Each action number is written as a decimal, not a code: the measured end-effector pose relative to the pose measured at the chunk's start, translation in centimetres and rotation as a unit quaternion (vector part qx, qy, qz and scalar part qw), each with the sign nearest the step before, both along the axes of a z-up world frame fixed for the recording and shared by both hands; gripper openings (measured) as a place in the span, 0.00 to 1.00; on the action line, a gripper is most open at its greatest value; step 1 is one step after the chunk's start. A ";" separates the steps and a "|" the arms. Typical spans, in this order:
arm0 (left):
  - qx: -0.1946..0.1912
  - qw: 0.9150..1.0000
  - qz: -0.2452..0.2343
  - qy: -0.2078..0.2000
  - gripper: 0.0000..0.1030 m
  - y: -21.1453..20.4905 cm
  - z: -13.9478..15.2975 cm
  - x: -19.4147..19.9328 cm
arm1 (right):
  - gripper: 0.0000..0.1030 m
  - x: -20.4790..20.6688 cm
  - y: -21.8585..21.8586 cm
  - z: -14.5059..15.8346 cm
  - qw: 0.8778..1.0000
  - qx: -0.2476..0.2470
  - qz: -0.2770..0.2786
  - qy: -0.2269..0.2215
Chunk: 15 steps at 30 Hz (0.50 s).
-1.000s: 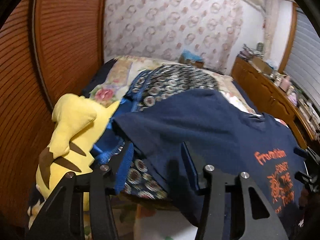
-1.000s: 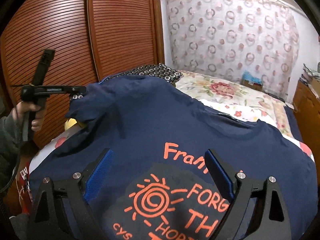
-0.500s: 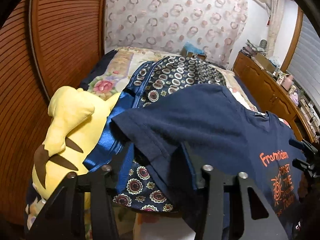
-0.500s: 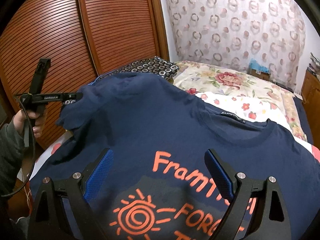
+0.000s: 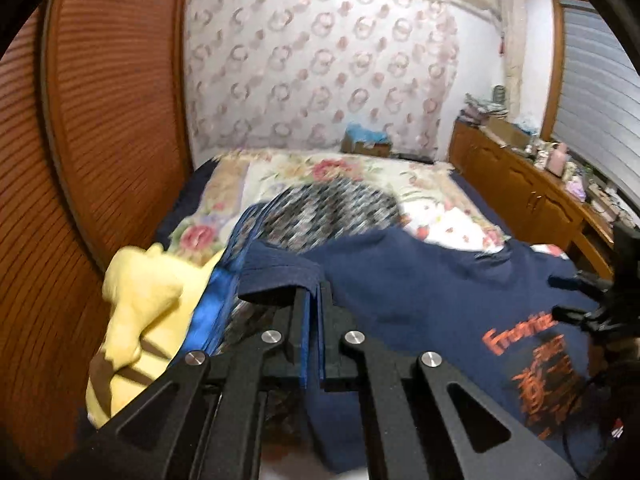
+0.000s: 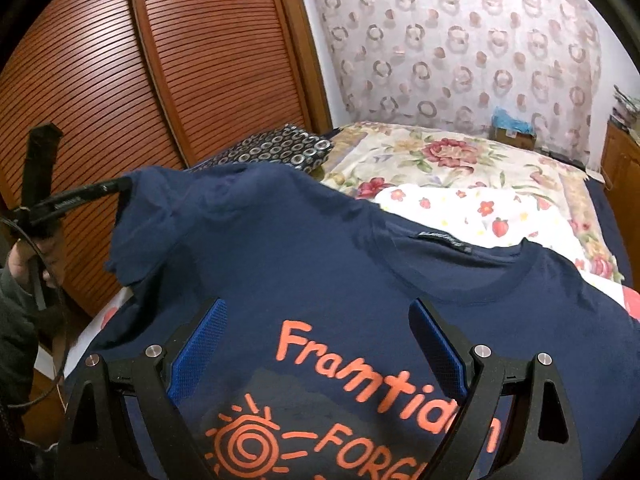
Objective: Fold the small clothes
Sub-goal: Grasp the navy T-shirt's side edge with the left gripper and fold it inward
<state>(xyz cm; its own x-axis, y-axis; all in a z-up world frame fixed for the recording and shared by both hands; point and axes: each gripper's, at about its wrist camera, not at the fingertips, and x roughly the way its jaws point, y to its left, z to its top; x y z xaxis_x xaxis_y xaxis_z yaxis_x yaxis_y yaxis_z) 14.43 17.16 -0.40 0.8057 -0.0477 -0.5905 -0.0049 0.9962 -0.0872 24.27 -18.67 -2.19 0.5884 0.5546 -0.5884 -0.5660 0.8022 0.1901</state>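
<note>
A navy T-shirt with orange print lies spread on the bed; it also shows in the left wrist view. My left gripper is shut on the shirt's left sleeve hem and holds it raised; it appears in the right wrist view at the sleeve. My right gripper is open, its blue-padded fingers hovering over the printed chest, touching nothing. It shows at the right edge of the left wrist view.
A yellow plush toy and a patterned dark garment lie left of the shirt. The floral bedspread stretches behind. Wooden louvred wardrobe doors stand at left; a cluttered wooden dresser at right.
My left gripper has closed on the sleeve hem and lifted it. The right gripper stayed open and shifted slightly forward over the print.
</note>
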 end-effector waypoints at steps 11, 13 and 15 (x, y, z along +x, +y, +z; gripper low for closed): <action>0.001 0.993 -0.119 0.003 0.04 -7.7 3.0 4.3 | 0.90 -1.0 -1.0 0.4 0.999 -0.006 -0.049 -0.016; 0.002 0.991 -0.137 0.015 0.17 -8.8 2.8 4.7 | 0.90 -1.2 -0.8 0.2 0.998 -0.006 -0.054 -0.014; 0.001 0.989 -0.148 0.016 0.48 -9.2 2.7 4.6 | 0.90 -1.1 -0.6 0.2 0.998 -0.006 -0.056 -0.010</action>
